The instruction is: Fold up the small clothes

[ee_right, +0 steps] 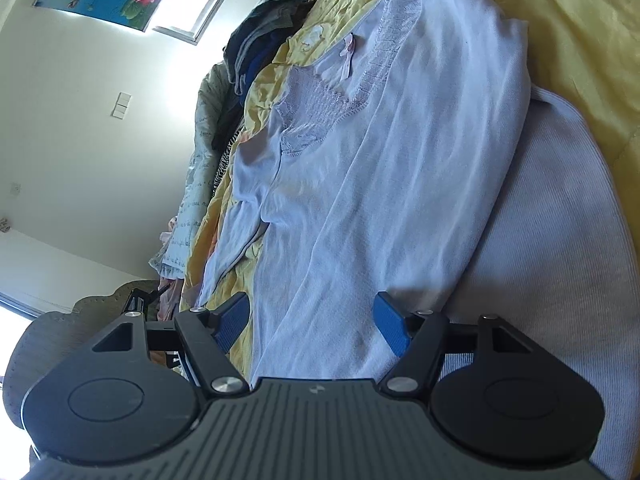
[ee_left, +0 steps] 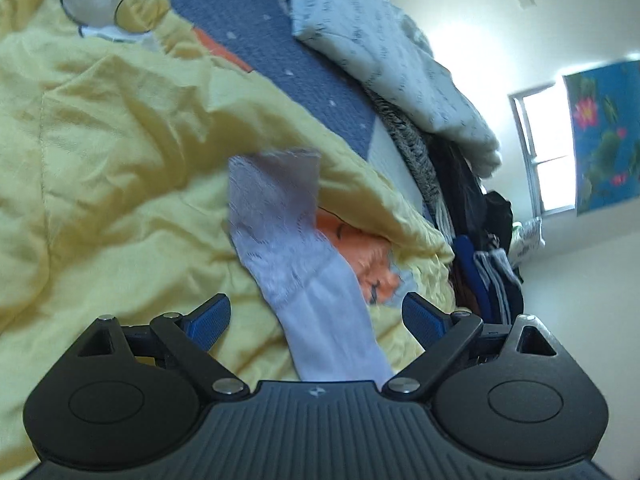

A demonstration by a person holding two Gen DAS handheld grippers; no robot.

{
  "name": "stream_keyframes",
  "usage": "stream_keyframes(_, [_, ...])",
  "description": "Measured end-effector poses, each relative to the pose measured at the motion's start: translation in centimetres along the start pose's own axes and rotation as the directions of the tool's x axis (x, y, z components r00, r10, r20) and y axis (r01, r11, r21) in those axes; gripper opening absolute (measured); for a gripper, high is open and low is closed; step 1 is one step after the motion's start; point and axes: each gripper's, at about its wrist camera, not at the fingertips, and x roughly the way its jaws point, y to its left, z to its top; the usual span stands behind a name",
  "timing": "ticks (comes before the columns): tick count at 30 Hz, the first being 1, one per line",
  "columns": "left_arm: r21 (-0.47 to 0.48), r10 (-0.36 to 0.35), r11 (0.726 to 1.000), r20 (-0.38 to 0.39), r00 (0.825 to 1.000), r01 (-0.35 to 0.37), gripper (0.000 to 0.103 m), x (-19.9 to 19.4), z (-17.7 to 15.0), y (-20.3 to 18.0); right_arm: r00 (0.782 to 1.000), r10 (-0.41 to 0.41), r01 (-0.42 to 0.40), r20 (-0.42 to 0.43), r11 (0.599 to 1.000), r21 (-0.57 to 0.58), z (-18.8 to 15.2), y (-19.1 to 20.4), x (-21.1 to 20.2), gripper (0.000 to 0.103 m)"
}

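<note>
left wrist view: my left fingers (ee_left: 316, 316) stand wide apart, both blue pads clear of cloth. a pale lilac strip of the top (ee_left: 296, 248), lace at its far end, lies loose between them on the yellow quilt (ee_left: 100, 152), running under the rig. nothing is pinched. the picture is blurred, so i read the hand as in motion, rolled over and tipped down toward the bed. i judge the step in hand to be laying this flap over and letting go. to do it well i want the strip to land flat and straight, and the pads to lift off without dragging the lace back.

right wrist view: my right fingers (ee_right: 312, 328) are part open, pads to either side of the top's (ee_right: 380, 184) hem, not pressing on it as far as i can tell. the top lies spread along the quilt (ee_right: 580, 40), neckline and small bow far off, one sleeve folded in on the left. a ribbed pale cloth (ee_right: 560, 240) lies under its right edge. this hand is rolled, pointing down along the garment. next, i think, comes a clean pinch of the hem through both layers, then a fold up toward the neckline.
</note>
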Motion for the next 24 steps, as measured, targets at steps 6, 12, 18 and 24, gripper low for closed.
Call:
stream_keyframes(6, [-0.09, -0.052, 0.995, -0.027, 0.998, 0.049, 0.066, 2.2, 1.7, 1.7, 1.0, 0.001, -0.001, 0.007, 1.0, 0.009, -0.3, -0.1, 0.1, 0.074])
stream_keyframes(12, [-0.036, 0.019, 0.999, -0.026, 0.999, -0.02, 0.024, 3.9, 2.0, 1.0, 1.0, 0.006, -0.006, 0.015, 1.0, -0.003, -0.5, 0.0, 0.0, 0.075])
stream_keyframes(18, [0.12, 0.132, 0.982, 0.105, 0.986, -0.144, 0.003, 3.0, 0.8, -0.9, 1.0, 0.01, -0.01, 0.023, 1.0, -0.006, -0.6, 0.0, -0.1, 0.075])
stream_keyframes(24, [0.361, 0.141, 0.911, 0.184, 0.973, -0.2, 0.001, 1.6, -1.9, -4.9, 0.999, 0.024, -0.024, 0.024, 1.0, -0.006, -0.6, -0.1, -0.2, 0.075])
